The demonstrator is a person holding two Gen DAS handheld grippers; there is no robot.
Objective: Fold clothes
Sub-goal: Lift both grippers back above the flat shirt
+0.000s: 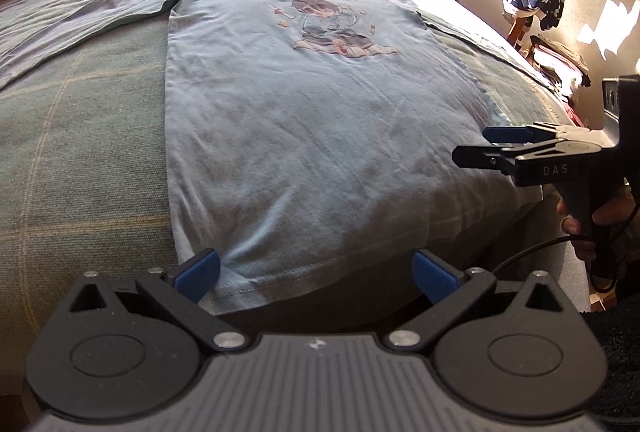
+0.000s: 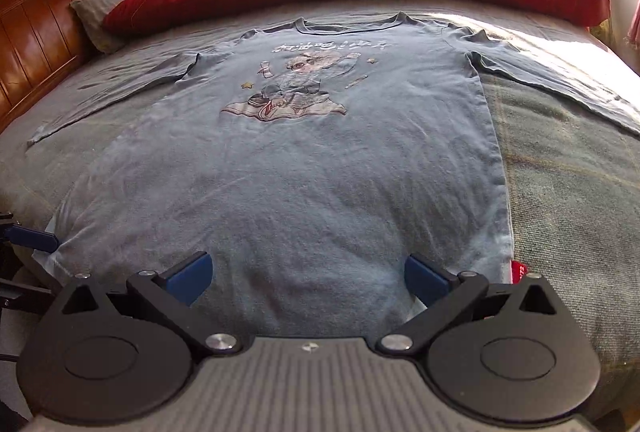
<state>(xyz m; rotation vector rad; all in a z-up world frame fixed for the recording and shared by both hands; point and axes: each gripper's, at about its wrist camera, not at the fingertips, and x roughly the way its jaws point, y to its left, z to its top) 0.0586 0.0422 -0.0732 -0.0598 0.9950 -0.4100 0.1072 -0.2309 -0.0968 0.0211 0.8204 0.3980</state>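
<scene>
While the blue long-sleeved T-shirt (image 2: 288, 168) lies flat on the bed (image 2: 568, 192), left gripper (image 1: 316, 272) and right gripper (image 2: 306, 278) gape at its hem; nothing gripped.

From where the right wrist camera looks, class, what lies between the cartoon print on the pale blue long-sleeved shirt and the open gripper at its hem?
Only the pale blue long-sleeved shirt's own wrinkled fabric lies between cartoon print and right gripper; nothing rests on it.
</scene>
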